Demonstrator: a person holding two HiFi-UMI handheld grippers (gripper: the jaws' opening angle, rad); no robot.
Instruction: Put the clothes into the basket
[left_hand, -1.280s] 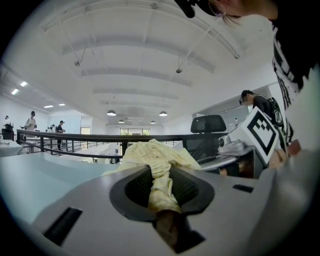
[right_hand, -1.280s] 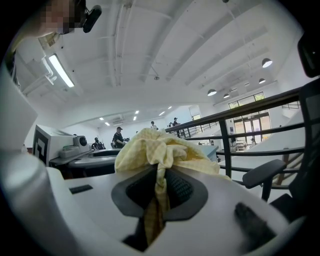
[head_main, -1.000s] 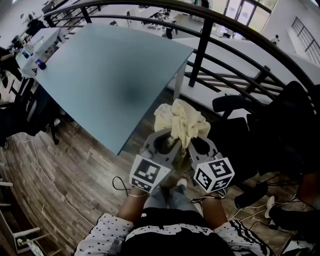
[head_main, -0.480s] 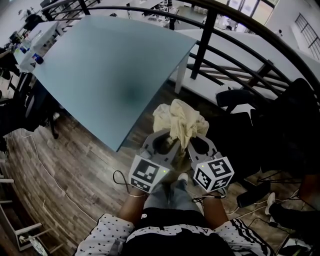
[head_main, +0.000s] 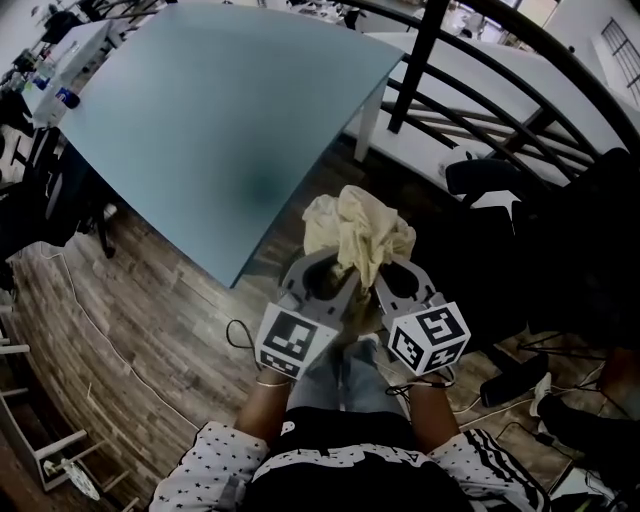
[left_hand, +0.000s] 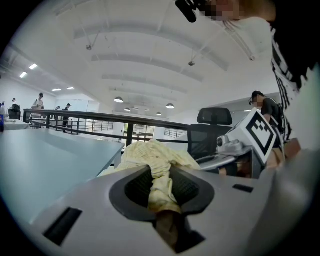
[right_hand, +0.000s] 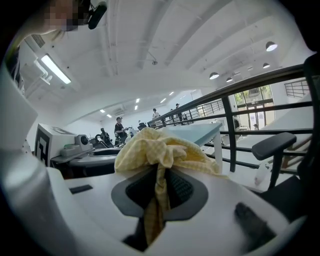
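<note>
A crumpled pale yellow cloth (head_main: 358, 232) hangs in the air in front of the person, held from both sides. My left gripper (head_main: 340, 278) is shut on a bunched fold of the cloth (left_hand: 156, 162), which runs down between its dark pads (left_hand: 186, 189). My right gripper (head_main: 380, 280) is shut on another fold of the cloth (right_hand: 161, 149), a strip of which trails down between its pads (right_hand: 179, 189). The two grippers sit close side by side, marker cubes toward the person. No basket shows in any view.
A large blue-grey table (head_main: 220, 120) stands ahead to the left, its corner near the cloth. A dark metal railing (head_main: 430, 45) runs behind it. A black office chair (head_main: 560, 240) and cables (head_main: 500, 375) lie at the right on the wooden floor (head_main: 150, 310).
Both grippers keep their hold on the cloth and have sunk a little together. The table and railing have slid upward in the head view.
</note>
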